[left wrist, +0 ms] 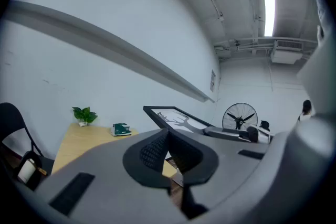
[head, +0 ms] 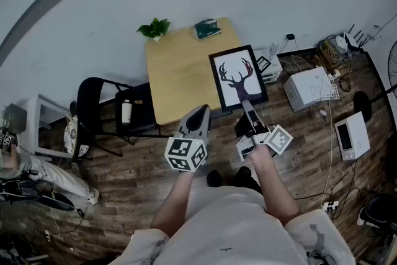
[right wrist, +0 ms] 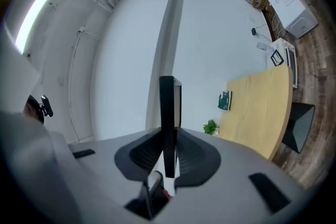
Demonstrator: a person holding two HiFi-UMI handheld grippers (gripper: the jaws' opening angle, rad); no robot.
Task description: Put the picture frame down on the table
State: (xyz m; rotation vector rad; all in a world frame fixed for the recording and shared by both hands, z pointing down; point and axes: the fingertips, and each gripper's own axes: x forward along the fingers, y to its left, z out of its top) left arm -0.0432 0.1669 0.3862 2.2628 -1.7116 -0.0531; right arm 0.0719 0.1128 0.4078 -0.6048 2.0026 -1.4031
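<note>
Closest, at lower centre, the right gripper [head: 247,110] clenches the picture frame [head: 238,79] by its edge, likely to lay it flat on the table [head: 177,71]; the left gripper [head: 199,111] is closed, empty.

The head camera looked steeply down from above the person, far enough off to take in the whole wooden table [head: 180,65] and the floor [head: 136,177] around it. The left gripper [head: 200,113] camera sat low behind its closed jaws and faced across the table toward the white wall [left wrist: 105,8]. The right gripper [head: 247,106] camera, rolled onto its side, looked along the edge of the picture frame [right wrist: 167,113] clamped very close before it. All three shared the table, the potted plant [head: 154,28] and the green book [head: 207,28].
</note>
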